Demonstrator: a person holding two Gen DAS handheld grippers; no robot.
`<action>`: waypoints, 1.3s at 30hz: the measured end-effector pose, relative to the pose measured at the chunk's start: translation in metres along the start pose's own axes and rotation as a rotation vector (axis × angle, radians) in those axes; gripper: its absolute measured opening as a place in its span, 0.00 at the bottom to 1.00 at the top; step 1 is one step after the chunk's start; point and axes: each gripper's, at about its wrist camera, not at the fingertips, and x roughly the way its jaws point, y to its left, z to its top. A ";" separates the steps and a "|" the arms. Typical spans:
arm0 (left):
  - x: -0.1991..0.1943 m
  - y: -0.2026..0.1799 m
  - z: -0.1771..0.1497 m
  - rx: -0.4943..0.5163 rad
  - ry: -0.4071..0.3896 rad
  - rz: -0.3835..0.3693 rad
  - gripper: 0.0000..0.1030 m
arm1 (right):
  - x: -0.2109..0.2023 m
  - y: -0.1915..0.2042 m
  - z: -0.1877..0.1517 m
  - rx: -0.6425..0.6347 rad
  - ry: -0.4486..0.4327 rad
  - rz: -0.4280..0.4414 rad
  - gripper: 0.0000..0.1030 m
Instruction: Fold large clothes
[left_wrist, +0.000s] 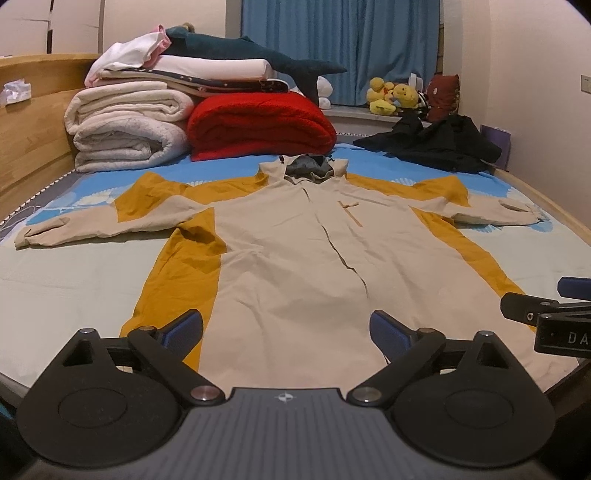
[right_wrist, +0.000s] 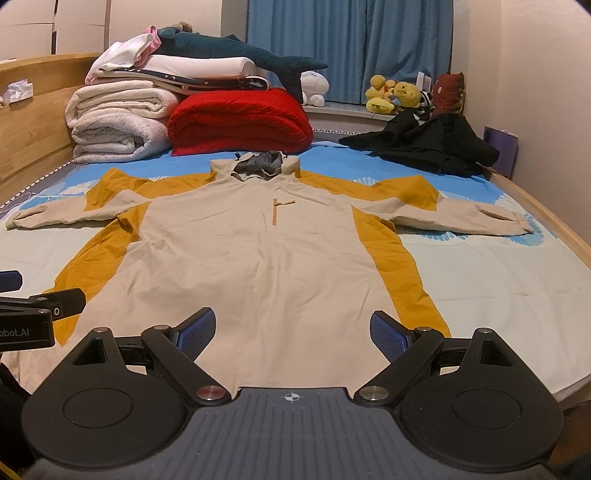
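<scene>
Nearest, the left gripper (left_wrist: 286, 330) stood with its jaws spread wide, blue pads (left_wrist: 186, 326) apart, nothing between them but the cloth lying below. The right gripper (right_wrist: 291, 330) stood likewise, jaws wide apart and holding nothing. Each hung over the near hem of the jacket (left_wrist: 295, 258), the two side by side; whether either touched the cloth could not be told.

The jacket lay flat on the bed (left_wrist: 74, 280), front up, hem towards the cameras, hood (left_wrist: 306, 168) at the far end. Its body was beige with mustard panels down both sides and over the shoulders. Both sleeves lay stretched outward, the left sleeve (left_wrist: 92, 225) and the right sleeve (right_wrist: 461, 218) each ending in a beige cuff on the sheet. The front closure ran up the middle, slightly gaping.

Beyond the hood sat a folded red blanket (left_wrist: 258, 125), with white quilts (left_wrist: 125, 129) stacked just to its left against the wooden headboard (left_wrist: 33, 122). A plush shark (left_wrist: 251, 53) lay on top of that stack. To the far right a black garment (left_wrist: 436, 142) lay crumpled on the bed. Behind it, yellow plush toys (left_wrist: 391, 96) sat on the sill below a blue curtain (left_wrist: 340, 44)
</scene>
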 end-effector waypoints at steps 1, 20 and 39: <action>0.000 -0.001 0.000 0.000 -0.001 -0.001 0.94 | -0.003 0.000 0.000 -0.001 0.000 0.000 0.88; 0.004 -0.003 0.001 0.029 0.015 -0.050 0.20 | -0.001 0.004 0.001 -0.008 -0.003 0.003 0.84; 0.132 0.163 -0.025 -0.259 0.447 0.356 0.38 | 0.089 -0.135 -0.026 0.356 0.234 -0.349 0.56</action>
